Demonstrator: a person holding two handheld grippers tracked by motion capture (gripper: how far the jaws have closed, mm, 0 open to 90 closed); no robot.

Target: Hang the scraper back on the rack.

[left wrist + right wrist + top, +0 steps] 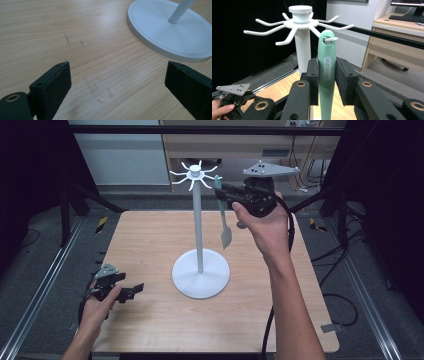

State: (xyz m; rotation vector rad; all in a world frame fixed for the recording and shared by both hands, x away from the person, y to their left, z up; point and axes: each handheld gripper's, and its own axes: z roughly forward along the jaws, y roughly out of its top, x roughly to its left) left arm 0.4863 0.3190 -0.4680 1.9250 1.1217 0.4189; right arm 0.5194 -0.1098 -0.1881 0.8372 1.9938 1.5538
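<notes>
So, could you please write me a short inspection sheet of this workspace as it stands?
Surface: light wooden table, faint scuff marks in the left gripper view.
Job's things: white hook stand upright on its round base; green utensil with its handle hole over one hook.
Clutter: nothing seen.
Grippers: right gripper raised at the stand's top, jaws shut on the green utensil's handle; left gripper low by the table's near left edge, jaws open, nothing between them.
Cables: a black cable trails from the right gripper down past the forearm.
Surroundings: dark frame rails, grey floor, a wooden desk behind.
</notes>
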